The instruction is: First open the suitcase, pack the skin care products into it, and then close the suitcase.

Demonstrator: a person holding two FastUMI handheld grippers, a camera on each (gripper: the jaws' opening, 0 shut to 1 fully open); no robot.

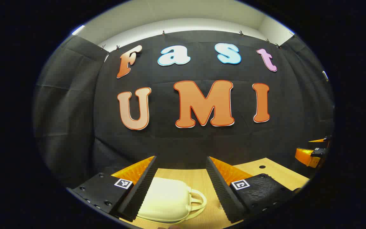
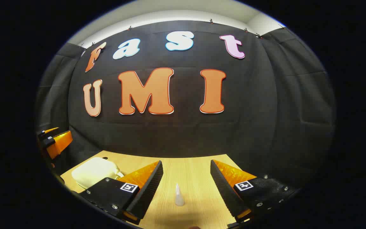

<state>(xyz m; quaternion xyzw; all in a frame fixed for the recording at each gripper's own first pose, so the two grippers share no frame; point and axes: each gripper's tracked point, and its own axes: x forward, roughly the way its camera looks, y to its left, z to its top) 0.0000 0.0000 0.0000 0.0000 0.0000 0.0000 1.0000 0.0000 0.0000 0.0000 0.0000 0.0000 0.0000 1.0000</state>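
Both grippers gape wide — left gripper [image 1: 181, 187] over the closed cream suitcase [image 1: 167, 200], right gripper [image 2: 186, 187] near a small pointed bottle [image 2: 179, 195] — better steady the case before lifting its lid.

You face a black cloth wall [image 1: 75, 105] clipped up under a pale ceiling [image 1: 176, 12]; a light wooden table [image 2: 192, 171] stands near it.
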